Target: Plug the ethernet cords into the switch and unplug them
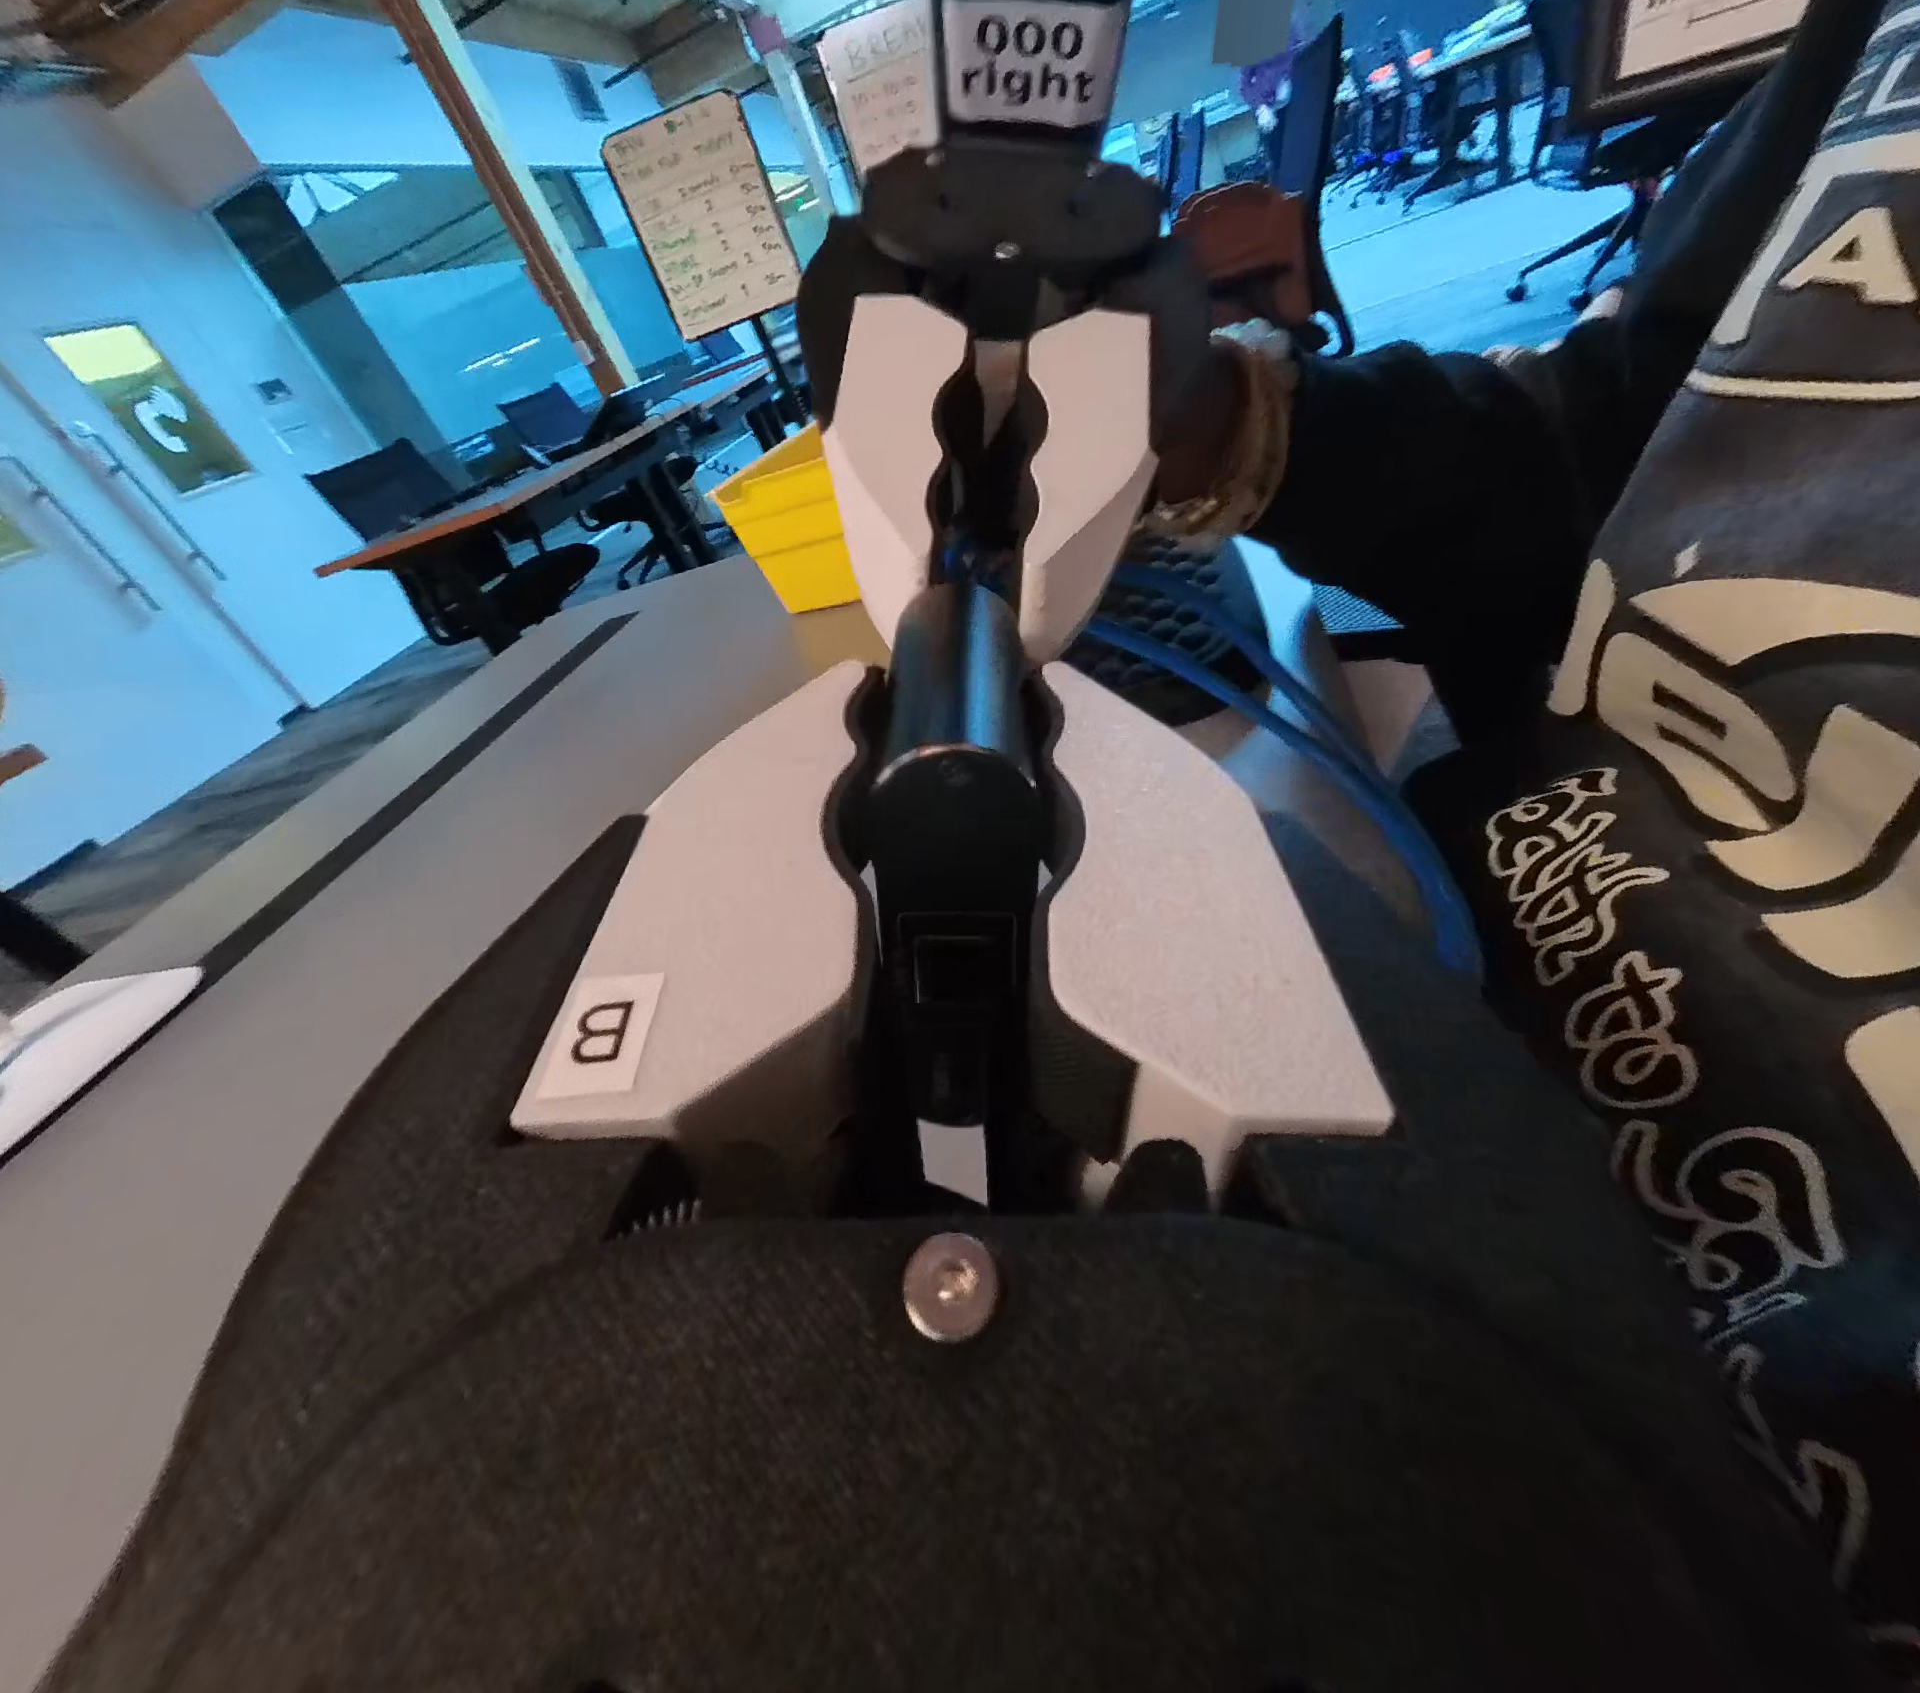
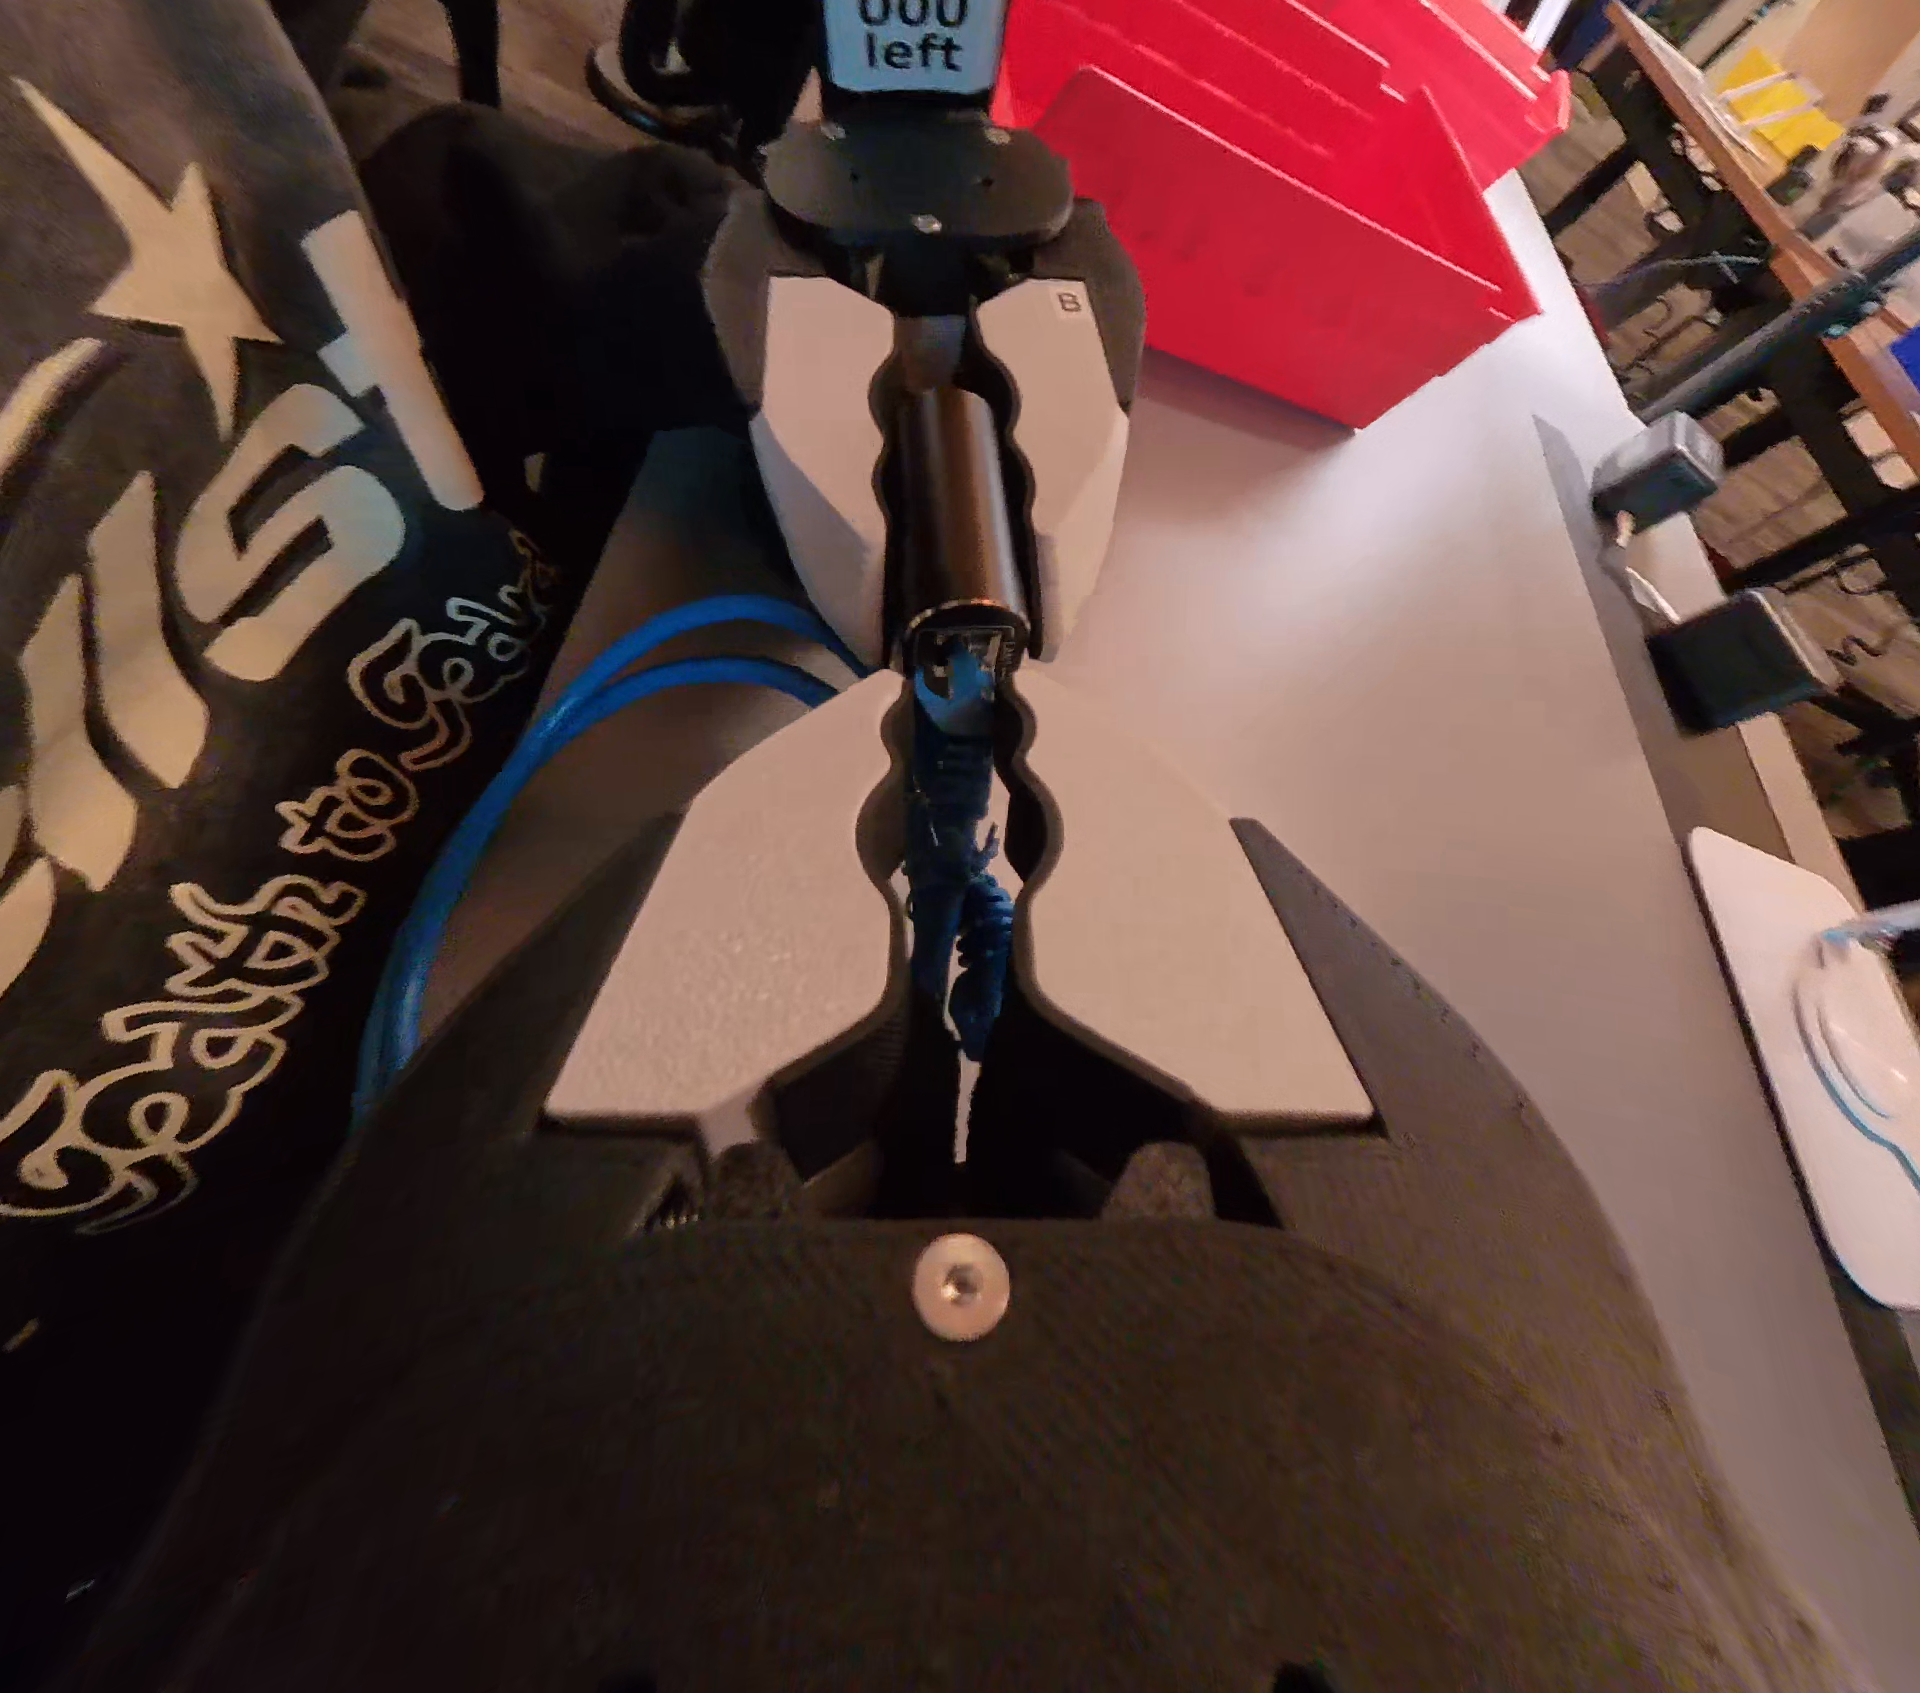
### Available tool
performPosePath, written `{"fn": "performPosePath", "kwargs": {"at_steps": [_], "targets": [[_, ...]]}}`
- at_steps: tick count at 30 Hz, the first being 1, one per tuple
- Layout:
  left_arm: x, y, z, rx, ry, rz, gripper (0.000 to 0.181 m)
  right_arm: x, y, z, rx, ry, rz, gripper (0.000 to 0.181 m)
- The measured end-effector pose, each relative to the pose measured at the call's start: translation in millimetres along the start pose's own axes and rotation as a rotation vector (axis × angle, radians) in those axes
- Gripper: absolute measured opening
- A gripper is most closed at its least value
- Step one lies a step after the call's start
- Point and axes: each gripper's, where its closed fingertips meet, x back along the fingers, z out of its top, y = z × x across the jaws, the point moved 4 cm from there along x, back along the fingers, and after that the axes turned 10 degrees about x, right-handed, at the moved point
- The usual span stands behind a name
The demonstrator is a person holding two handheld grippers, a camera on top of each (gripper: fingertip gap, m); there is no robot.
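Observation:
In the left wrist view my left gripper (image 1: 954, 687) is shut on a black cylindrical connector (image 1: 951, 802) that lies along its white fingers. My right gripper (image 1: 977, 594) faces it tip to tip, shut on the blue ethernet cord (image 1: 1351, 760). In the right wrist view my right gripper (image 2: 956, 729) clamps the cord's blue plug (image 2: 951, 770). The plug's tip sits at the port mouth of the black connector (image 2: 956, 500), which the left gripper (image 2: 961, 604) holds. How far the plug is in I cannot tell. The cord loops off to the left (image 2: 582, 687).
Both grippers are held above a grey table (image 2: 1299, 708). Red bins (image 2: 1299, 209) stand behind the left gripper, and a yellow bin (image 1: 790, 521) behind the right. A person's dark printed sweatshirt (image 1: 1714, 812) is close beside them. Black adapters (image 2: 1725, 667) sit at the table edge.

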Motion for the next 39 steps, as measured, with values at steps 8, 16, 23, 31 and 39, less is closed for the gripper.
{"fn": "performPosePath", "kwargs": {"at_steps": [8, 16, 23, 31, 39], "targets": [[-5.4, -14.6, -17.6, -0.018, -0.141, 0.14, 0.026, -7.0, 11.3, -23.1, -0.091, -0.063, -0.07, 0.014], [-10.2, -31.0, -29.4, -0.018, -0.258, 0.297, 0.026, -12.4, 24.1, -39.5, -0.189, -0.198, -0.192, 0.015], [-8.9, -39.1, -30.7, 0.02, -0.265, 0.348, 0.026, -13.9, 31.8, -38.6, -0.139, -0.289, -0.321, 0.016], [-2.7, -39.3, -36.7, 0.058, -0.3, 0.285, 0.026, 114.8, 87.9, -46.5, -0.112, -0.195, -0.813, 0.015], [28.7, -61.4, 3.3, 0.343, 0.13, 0.336, 0.026, 218.7, 78.5, -10.5, -0.056, -0.242, -1.112, 0.015]]}}
